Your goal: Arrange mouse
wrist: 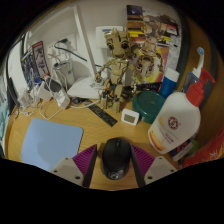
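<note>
A black computer mouse (117, 158) lies between my two fingers, over the wooden desk (100, 133). My gripper (116, 160) is shut on the mouse, with the magenta pads (86, 160) pressing on its left and right sides. A light blue mouse mat (52, 143) lies flat on the desk to the left of the fingers, with nothing on it.
A wooden tree-like figure (116, 68) stands beyond the mouse. A white bottle with a red label (176, 122) is to the right, with a small white clock (131, 116) and a green bowl (149, 103) nearby. A black remote (102, 116) and cables (50, 92) lie to the left rear.
</note>
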Demonstrator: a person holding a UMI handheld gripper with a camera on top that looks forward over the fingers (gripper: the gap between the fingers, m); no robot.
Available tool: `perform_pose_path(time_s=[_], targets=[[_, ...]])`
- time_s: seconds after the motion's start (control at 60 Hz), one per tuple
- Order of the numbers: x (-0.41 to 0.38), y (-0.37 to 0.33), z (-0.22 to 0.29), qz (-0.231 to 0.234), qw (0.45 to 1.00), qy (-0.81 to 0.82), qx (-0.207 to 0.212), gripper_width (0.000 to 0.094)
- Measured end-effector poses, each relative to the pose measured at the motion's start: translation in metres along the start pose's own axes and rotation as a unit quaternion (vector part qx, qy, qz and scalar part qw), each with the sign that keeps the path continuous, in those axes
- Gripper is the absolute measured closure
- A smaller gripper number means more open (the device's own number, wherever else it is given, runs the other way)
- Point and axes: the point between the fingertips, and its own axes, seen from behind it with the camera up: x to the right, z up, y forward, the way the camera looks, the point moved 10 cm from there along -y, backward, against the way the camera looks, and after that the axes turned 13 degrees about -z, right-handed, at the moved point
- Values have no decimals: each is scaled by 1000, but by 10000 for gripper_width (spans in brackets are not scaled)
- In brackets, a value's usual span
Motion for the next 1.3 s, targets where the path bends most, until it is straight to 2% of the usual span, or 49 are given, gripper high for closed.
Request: perform_pose_path(time_s=[0.067, 0.083, 0.1, 0.15, 0.25, 0.267, 0.283, 0.35, 0.383, 0.4, 0.533, 0.583, 0.767, 0.85, 0.933, 1.083, 1.3], targets=[[-2, 0, 1, 4, 1000, -5, 1, 354], [-2, 0, 1, 4, 1000, -5, 1, 448], [-3, 0, 1, 5, 1000, -5, 1, 461], [-3, 0, 0, 2, 1000, -6, 1, 463], [-4, -1, 1, 2, 1000, -3, 0, 530], [-4, -1, 0, 2, 1000, -2, -1, 484], [-4, -1, 1, 1, 1000, 2, 1, 566], [-5, -2, 0, -12, 1000, 16, 2, 641], [-5, -2, -1, -23, 999, 22, 4, 638], [-6, -3, -1, -28, 999, 25, 6, 674], [-10, -13, 2, -54, 997, 46, 3, 675], [-8, -27, 15, -69, 996, 48, 19, 676], [-17, -117, 103, -100, 984, 78, 127, 677], [-37, -155, 139, -95, 978, 85, 166, 675], [-67, -173, 156, -81, 976, 81, 184, 676], [-136, -152, 137, -48, 985, 59, 158, 674], [-201, -81, 54, -29, 997, 19, 62, 676]])
